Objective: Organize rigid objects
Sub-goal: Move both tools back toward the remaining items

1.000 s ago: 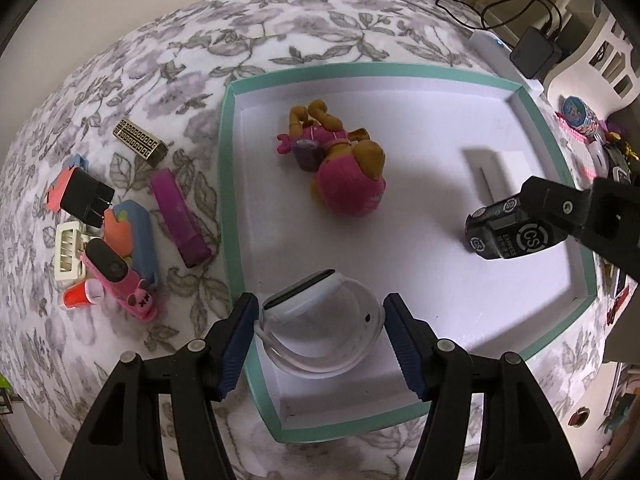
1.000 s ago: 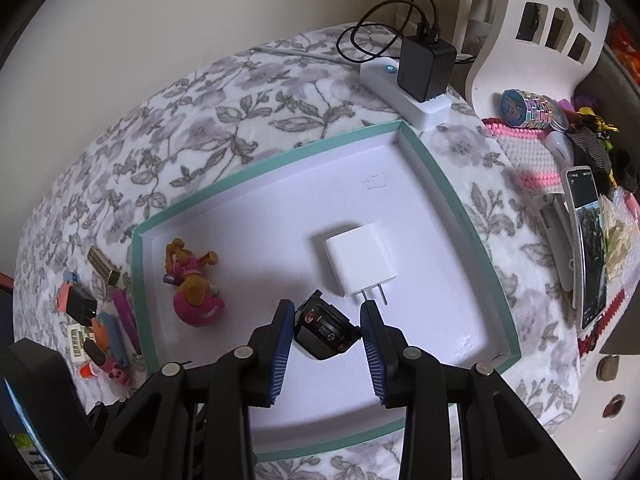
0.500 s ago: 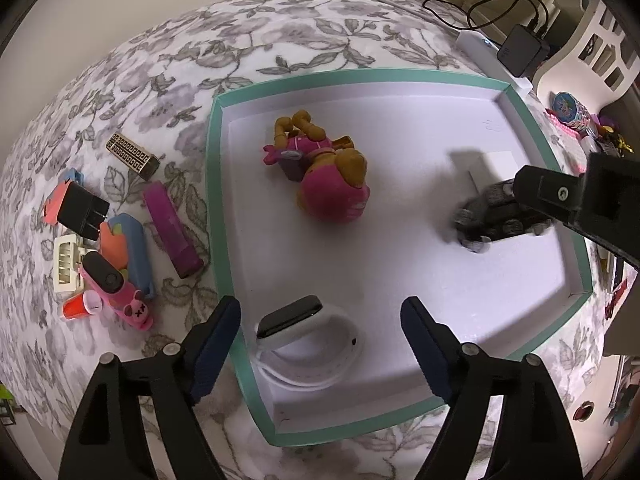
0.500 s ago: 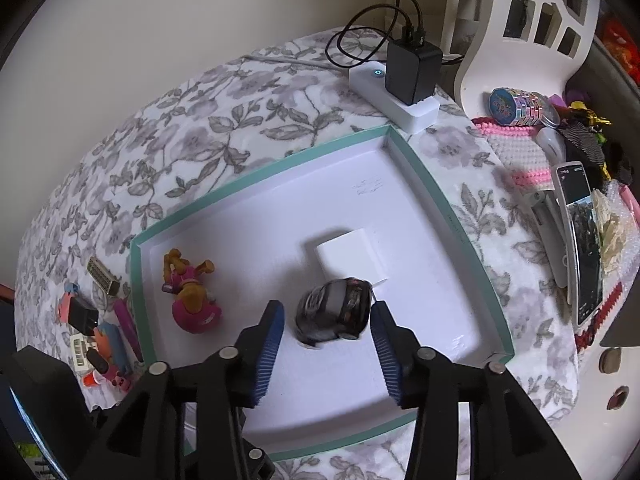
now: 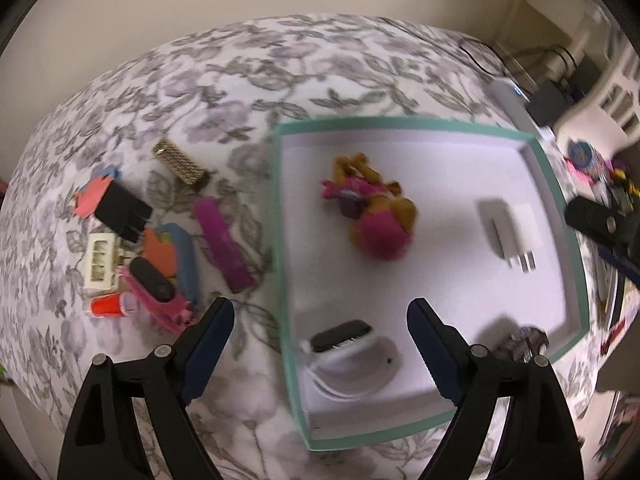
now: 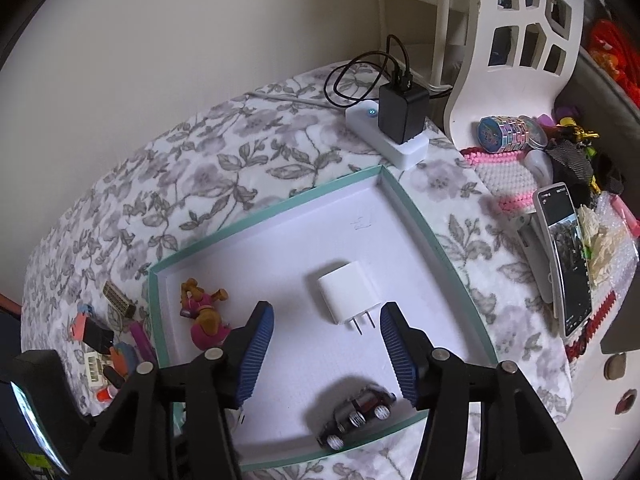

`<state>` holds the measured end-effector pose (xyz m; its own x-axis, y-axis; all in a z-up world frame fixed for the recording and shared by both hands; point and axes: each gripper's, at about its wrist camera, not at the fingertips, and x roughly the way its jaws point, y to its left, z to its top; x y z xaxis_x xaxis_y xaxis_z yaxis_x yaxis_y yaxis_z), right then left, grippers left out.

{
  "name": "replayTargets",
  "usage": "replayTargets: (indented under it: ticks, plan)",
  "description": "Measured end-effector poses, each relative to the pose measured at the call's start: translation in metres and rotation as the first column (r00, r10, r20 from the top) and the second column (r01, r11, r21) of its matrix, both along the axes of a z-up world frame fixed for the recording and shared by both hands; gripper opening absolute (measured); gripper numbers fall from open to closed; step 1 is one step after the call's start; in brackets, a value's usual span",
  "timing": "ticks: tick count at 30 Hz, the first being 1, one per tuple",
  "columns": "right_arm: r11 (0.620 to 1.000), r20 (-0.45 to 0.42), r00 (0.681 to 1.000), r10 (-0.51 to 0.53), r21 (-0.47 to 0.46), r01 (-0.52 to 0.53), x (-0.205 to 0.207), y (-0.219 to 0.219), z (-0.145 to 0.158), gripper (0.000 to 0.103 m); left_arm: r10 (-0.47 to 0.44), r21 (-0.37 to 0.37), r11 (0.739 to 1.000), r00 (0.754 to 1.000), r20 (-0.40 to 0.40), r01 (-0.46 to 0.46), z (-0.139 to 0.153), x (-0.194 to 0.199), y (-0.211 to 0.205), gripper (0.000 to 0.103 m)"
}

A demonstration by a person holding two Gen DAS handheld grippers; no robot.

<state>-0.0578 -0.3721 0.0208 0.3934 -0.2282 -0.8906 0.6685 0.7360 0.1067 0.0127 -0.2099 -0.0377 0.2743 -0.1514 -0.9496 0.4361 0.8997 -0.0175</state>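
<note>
A teal-rimmed white tray (image 5: pixel 280 216) (image 6: pixel 420 220) lies on the floral cloth. In it are a pink and brown toy dog (image 5: pixel 376 212) (image 6: pixel 204 316), a white plug adapter (image 5: pixel 508 228) (image 6: pixel 348 292), a white smartwatch (image 5: pixel 348 356) and a black toy car (image 6: pixel 356 416) (image 5: pixel 524 340) lying on its side at the near rim. My left gripper (image 5: pixel 320 348) is open and empty above the smartwatch. My right gripper (image 6: pixel 326 356) is open and empty above the car.
Left of the tray lies a pile of small items: a magenta bar (image 5: pixel 224 248), a black block (image 5: pixel 120 208), a gold-mesh piece (image 5: pixel 180 164), a red cylinder (image 5: pixel 108 304). A power strip with charger (image 6: pixel 396 128), a phone (image 6: pixel 568 256) and clutter sit at the right.
Both grippers opened and pulled back. The smartwatch was let go into the tray's near left corner. The toy car was let go and rolled onto its side by the near rim.
</note>
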Motion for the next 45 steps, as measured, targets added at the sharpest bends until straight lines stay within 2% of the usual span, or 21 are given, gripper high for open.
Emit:
replayTargets:
  ticks: [5,9,11,13,14,17,24,27,37,41,45]
  plan:
    - [1.000,-0.011,1.000,0.006,0.001,-0.006,0.002,0.001,-0.003,0.060,0.091,-0.023,0.996,0.996,0.021,-0.091,0.007,0.017,0.019,0.089]
    - [1.000,-0.017,1.000,0.021,-0.001,-0.021,0.005,0.004,-0.005,0.067,0.149,-0.032,0.989,0.987,0.053,-0.147,0.012,0.025,0.034,0.089]
    - [1.000,-0.018,0.999,0.027,0.001,-0.027,0.006,0.005,-0.006,0.068,0.177,-0.041,0.984,0.982,0.062,-0.175,0.015,0.030,0.042,0.089]
    - [0.999,-0.021,0.999,0.035,0.002,-0.035,0.007,0.007,-0.007,0.071,0.209,-0.052,0.977,0.975,0.070,-0.206,0.017,0.033,0.052,0.092]
    - [0.999,-0.022,0.999,0.037,0.000,-0.037,0.008,0.008,-0.008,0.073,0.221,-0.056,0.974,0.972,0.073,-0.217,0.018,0.035,0.056,0.100]
    - [0.999,-0.029,0.998,0.049,-0.008,-0.050,0.010,0.011,-0.009,0.077,0.262,-0.071,0.964,0.961,0.086,-0.256,0.022,0.040,0.067,0.102]
    - [0.993,-0.034,0.992,0.118,-0.018,-0.119,0.021,0.032,-0.014,0.098,0.354,-0.112,0.932,0.931,0.086,-0.344,0.025,0.053,0.095,0.102]
    - [0.988,-0.029,0.988,0.151,-0.021,-0.152,0.026,0.043,-0.016,0.103,0.405,-0.131,0.910,0.911,0.075,-0.394,0.026,0.058,0.112,0.102]
    - [0.954,0.008,0.954,0.298,0.039,-0.299,0.046,0.096,-0.027,0.103,0.540,-0.173,0.835,0.838,0.078,-0.522,0.030,0.072,0.167,0.102]
    - [0.939,0.022,0.940,0.340,0.057,-0.341,0.053,0.115,-0.030,0.103,0.578,-0.161,0.812,0.811,0.091,-0.561,0.030,0.076,0.191,0.102]
    - [0.930,0.026,0.932,0.363,0.053,-0.364,0.059,0.127,-0.030,0.103,0.624,-0.167,0.777,0.779,0.068,-0.608,0.027,0.080,0.218,0.102]
